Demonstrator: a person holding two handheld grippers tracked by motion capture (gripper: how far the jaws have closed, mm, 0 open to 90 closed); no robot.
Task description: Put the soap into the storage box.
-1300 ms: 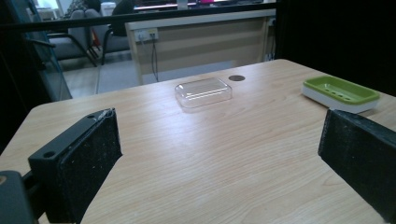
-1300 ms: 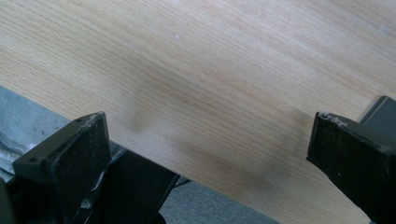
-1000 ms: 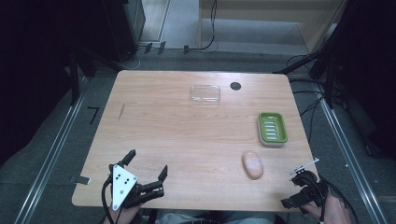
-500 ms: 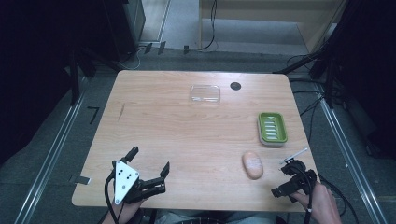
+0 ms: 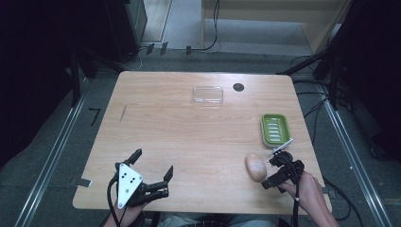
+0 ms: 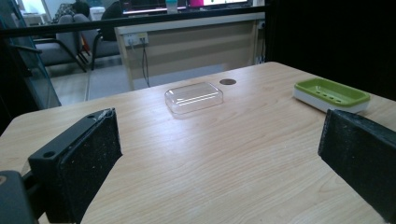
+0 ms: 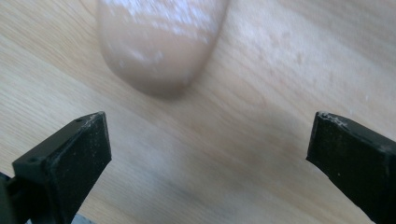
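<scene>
The soap (image 5: 256,167) lies on the bench (image 5: 198,137) just left of my right hand-held gripper (image 5: 276,170), long axis running away from me. That gripper's jaws stand released and empty, far nearer than my left hand-held gripper (image 5: 153,172), which is spread too.

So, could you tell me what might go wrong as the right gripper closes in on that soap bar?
The tan soap bar is rounded and looks glossy in the right gripper view, so it may squirt out from between the jaws of the open right gripper if they pinch off-centre. It also lies near the table's front edge, so a nudge could push it off. The green soap dish stands close behind, and a careless lift might knock it.
</scene>
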